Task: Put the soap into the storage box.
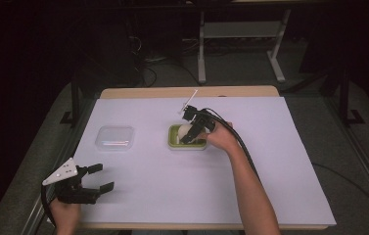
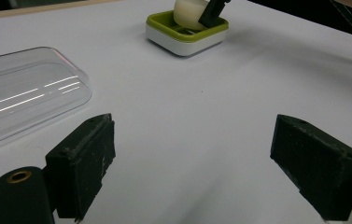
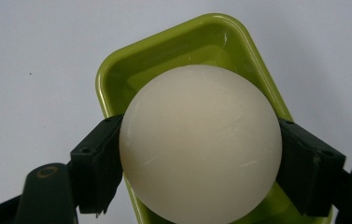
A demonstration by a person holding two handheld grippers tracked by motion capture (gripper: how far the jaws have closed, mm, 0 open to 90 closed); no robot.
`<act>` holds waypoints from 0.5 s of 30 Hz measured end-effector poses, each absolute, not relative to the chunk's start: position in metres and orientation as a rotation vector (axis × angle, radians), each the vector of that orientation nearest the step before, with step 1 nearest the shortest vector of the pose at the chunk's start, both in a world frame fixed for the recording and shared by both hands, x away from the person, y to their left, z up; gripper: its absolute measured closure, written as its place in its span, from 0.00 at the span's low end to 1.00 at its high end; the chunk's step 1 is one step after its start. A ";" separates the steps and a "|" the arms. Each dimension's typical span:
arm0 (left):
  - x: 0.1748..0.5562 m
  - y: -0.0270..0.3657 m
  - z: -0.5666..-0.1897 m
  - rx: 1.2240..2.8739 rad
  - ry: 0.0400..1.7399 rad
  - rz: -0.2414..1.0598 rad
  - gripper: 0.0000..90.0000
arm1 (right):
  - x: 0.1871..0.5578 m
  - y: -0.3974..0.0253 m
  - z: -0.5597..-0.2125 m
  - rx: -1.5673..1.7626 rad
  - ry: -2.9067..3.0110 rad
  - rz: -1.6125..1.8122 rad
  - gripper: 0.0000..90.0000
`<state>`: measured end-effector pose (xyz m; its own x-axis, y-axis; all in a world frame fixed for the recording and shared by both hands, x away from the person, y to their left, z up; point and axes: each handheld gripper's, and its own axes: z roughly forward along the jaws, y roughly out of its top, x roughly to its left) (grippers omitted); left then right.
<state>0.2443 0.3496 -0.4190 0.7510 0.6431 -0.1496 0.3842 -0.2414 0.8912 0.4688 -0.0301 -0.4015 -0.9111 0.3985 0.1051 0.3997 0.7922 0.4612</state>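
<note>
A cream round ball (image 3: pixel 200 144) sits between the jaws of my right gripper (image 1: pixel 191 132), which is shut on it just above a green-rimmed tray (image 3: pixel 117 74). From above, the ball (image 1: pixel 186 129) and green tray (image 1: pixel 173 142) lie at the table's middle. In the left gripper view the tray (image 2: pixel 164 32) and ball (image 2: pixel 187 11) stand far ahead. My left gripper (image 1: pixel 98 177) hovers open near the table's front left corner, its jaws wide apart with nothing between them. One black pad (image 2: pixel 82 161) rises at the lower left of its own view.
A clear plastic lid (image 1: pixel 115 137) lies left of the tray, also near my left gripper (image 2: pixel 19 100). White paper (image 1: pixel 280 161) covers the table. A cable (image 1: pixel 243 144) trails along the right forearm. Dark floor and table legs lie beyond the far edge.
</note>
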 end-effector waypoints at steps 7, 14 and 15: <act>0.244 0.350 -0.419 1.868 0.791 0.298 0.15 | 0.470 -0.030 -0.403 -0.669 -2.972 -0.754 0.25; 0.244 0.350 -0.419 1.865 0.791 0.299 0.15 | 0.469 -0.030 -0.403 -0.676 -2.976 -0.751 0.25; 0.244 0.350 -0.419 1.866 0.791 0.299 0.15 | 0.469 -0.030 -0.403 -0.674 -2.977 -0.750 0.25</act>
